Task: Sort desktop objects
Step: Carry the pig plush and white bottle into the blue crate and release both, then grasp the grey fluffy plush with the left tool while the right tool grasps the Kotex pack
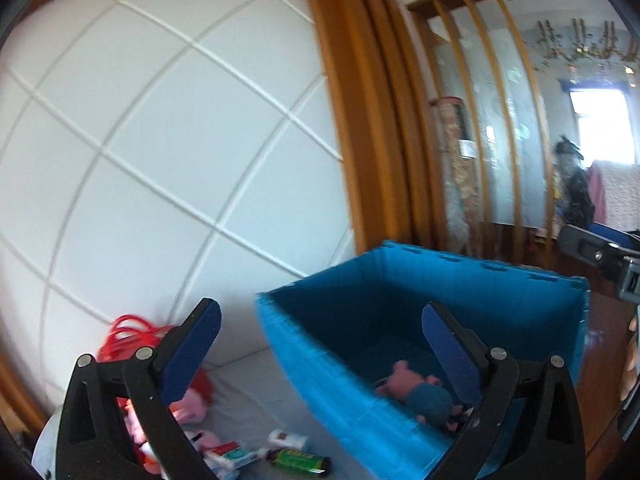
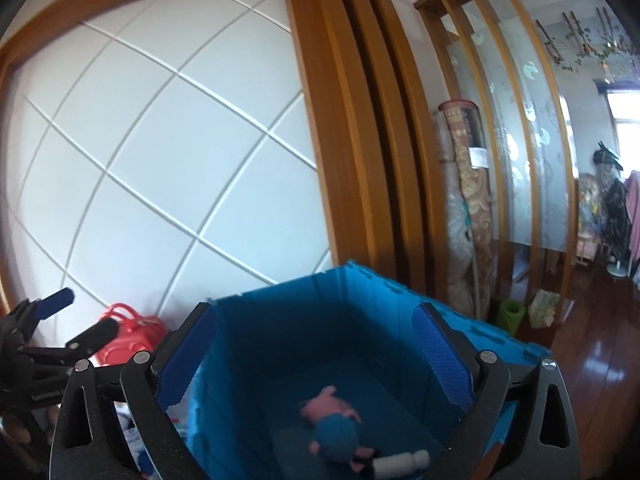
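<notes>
Both grippers spread wide, holding nothing: left gripper (image 1: 320,332), right gripper (image 2: 316,340). Pink doll (image 2: 332,428) lies inside blue box (image 2: 280,304), lower centre. Tubes (image 1: 236,456) on tabletop (image 1: 248,392), lower left.

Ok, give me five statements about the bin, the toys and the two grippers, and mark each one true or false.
1. The blue bin holds a pink plush toy in a blue dress. True.
2. The right gripper is clamped on a bottle. False: its fingers stand apart with nothing between them, above the bin.
3. A green-labelled bottle lies outside the bin on the white surface. True.
4. The bin is empty apart from the plush toy. False: a white and dark tube-like item lies beside the toy.
5. The left gripper holds the red cord. False: its fingers are open and empty; the cord lies behind them by the wall.
</notes>
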`<control>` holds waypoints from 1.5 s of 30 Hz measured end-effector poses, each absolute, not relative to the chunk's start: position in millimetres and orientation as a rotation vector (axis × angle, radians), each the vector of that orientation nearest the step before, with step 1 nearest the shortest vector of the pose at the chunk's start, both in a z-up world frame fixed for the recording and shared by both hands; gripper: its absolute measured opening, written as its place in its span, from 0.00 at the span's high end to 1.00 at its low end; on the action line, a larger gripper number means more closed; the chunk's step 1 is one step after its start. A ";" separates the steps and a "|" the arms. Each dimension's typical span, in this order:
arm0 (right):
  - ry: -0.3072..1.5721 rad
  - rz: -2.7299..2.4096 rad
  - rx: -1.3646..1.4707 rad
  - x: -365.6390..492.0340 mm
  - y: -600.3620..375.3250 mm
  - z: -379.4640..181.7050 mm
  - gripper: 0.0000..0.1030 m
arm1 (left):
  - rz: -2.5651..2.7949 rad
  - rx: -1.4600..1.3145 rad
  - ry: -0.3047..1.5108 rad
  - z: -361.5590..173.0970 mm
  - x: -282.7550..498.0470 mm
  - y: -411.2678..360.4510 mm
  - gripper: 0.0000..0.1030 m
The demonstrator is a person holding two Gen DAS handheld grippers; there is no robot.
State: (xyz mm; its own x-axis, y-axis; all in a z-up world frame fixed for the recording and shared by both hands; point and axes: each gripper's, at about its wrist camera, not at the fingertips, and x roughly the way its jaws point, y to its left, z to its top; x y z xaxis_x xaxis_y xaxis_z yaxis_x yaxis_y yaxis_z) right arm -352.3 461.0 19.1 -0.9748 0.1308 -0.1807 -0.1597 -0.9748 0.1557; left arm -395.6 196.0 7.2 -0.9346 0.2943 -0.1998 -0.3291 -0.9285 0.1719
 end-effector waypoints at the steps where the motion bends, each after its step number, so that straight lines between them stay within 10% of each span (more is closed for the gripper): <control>1: 0.247 2.988 -0.244 -350.0 450.5 16.4 0.02 | 2.834 -0.231 0.304 3.5 -390.0 184.2 0.01; 25: 0.230 3.189 -0.590 -310.4 188.0 -68.7 0.00 | 3.229 -0.361 0.480 -76.0 -231.7 -139.9 0.00; 45: 0.063 3.268 -1.097 -356.5 164.6 -173.9 0.00 | 3.176 -0.925 0.280 -203.6 -229.0 -120.4 0.00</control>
